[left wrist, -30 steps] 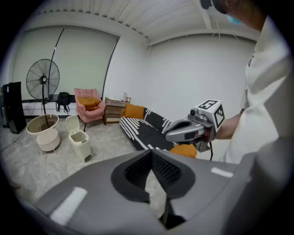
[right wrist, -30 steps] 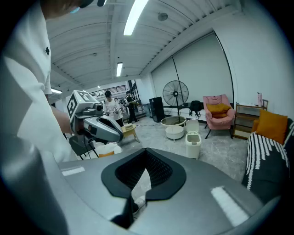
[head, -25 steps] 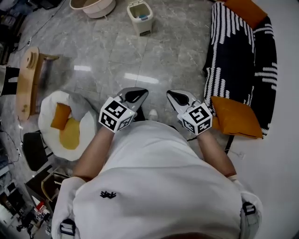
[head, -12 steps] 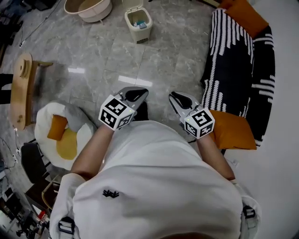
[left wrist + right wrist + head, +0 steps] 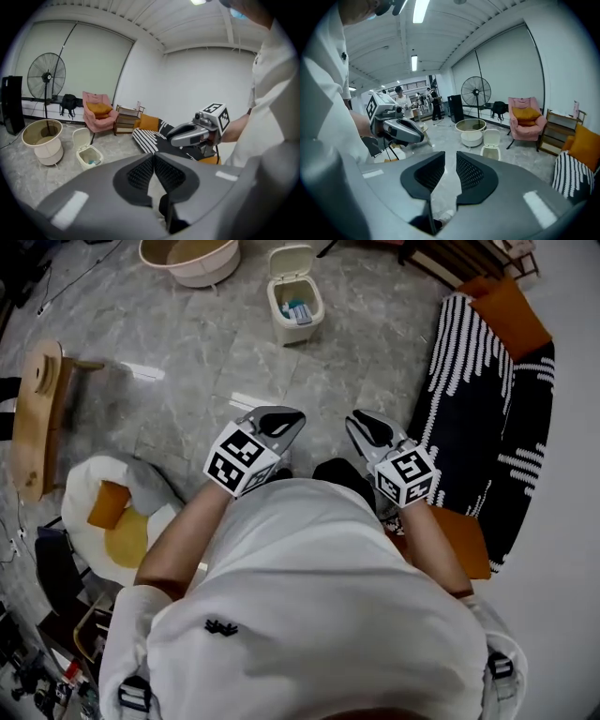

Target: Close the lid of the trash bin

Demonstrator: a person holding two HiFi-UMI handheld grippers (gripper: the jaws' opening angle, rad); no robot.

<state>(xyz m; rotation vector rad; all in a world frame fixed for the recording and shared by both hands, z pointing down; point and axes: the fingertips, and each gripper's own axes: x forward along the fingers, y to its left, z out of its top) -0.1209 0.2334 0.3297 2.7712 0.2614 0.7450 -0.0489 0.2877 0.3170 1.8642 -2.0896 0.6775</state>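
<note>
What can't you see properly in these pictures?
- Inside the trash bin, head view: too small to tell; only blue bits show.
- The basin, head view: its far rim is cut off by the top edge.
- The orange cushion, head view: partly hidden by the person's right arm.
- The people far back, right gripper view: too small to tell what they are doing.

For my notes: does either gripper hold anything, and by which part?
Nothing is held. The left gripper is shut, empty; the right gripper is opening its jaws, empty.
</note>
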